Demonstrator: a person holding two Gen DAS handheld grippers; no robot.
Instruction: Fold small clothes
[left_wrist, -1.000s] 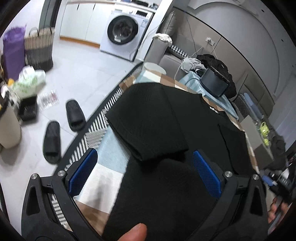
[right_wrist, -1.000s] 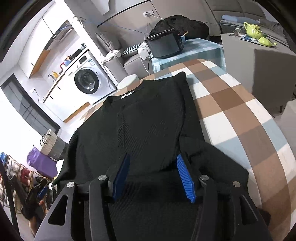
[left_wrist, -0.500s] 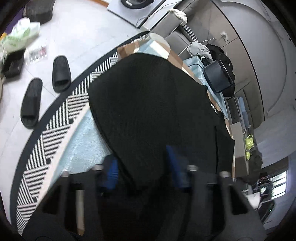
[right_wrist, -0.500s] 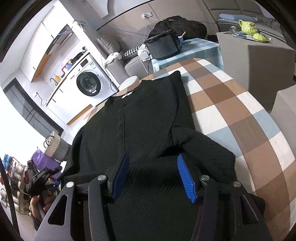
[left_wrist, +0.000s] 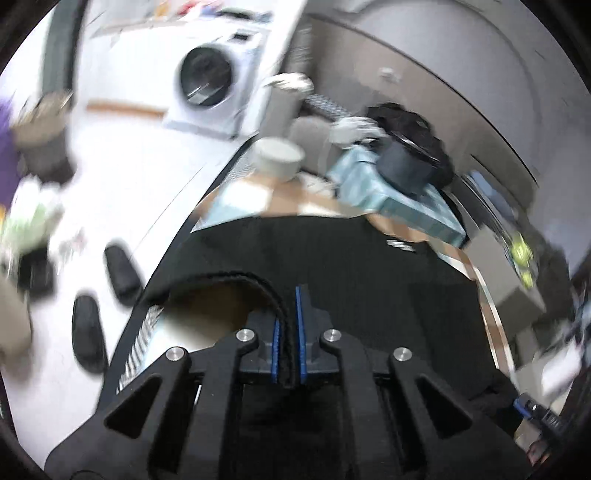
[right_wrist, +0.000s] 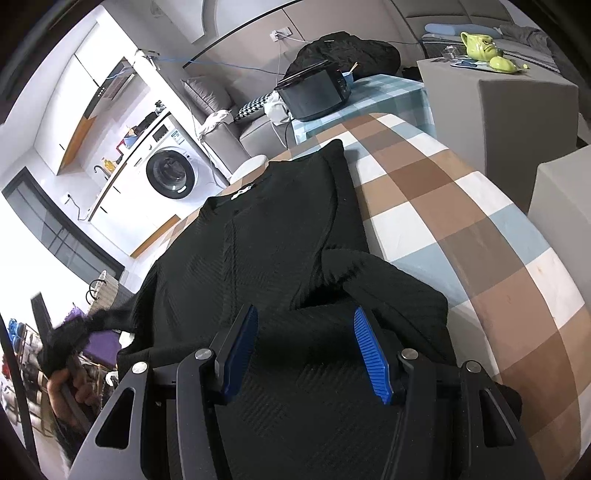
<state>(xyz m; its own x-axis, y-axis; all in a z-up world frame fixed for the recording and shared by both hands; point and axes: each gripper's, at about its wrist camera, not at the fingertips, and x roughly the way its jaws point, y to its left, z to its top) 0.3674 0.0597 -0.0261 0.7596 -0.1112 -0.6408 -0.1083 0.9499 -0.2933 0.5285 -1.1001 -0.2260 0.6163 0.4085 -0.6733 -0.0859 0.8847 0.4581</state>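
Observation:
A black ribbed shirt (right_wrist: 280, 240) lies spread on the round table's checked cloth (right_wrist: 461, 221), collar at the far end. My left gripper (left_wrist: 289, 299) has its jaws closing tight on the hem (left_wrist: 236, 277) of the shirt's left sleeve. The hem is pinched between the blue pads (left_wrist: 301, 332) and lifted off the cloth; this view is blurred. In the right wrist view that raised sleeve (right_wrist: 92, 321) shows at the far left above a hand (right_wrist: 66, 384). My right gripper (right_wrist: 306, 314) hovers half open over the near part of the shirt. Beside it the right sleeve (right_wrist: 388, 284) lies folded inward.
A washing machine (right_wrist: 170, 177) stands beyond the table. A black appliance (right_wrist: 314, 96) sits on a blue checked side table, with grey blocks (right_wrist: 498, 110) to the right. Slippers (left_wrist: 122, 273) lie on the floor left of the table edge, and a white stool (left_wrist: 277, 158) stands at the far end.
My left gripper went from wide open around the left sleeve to shut on its hem, then lifted it as the view swung up. The right gripper kept its place and opening.

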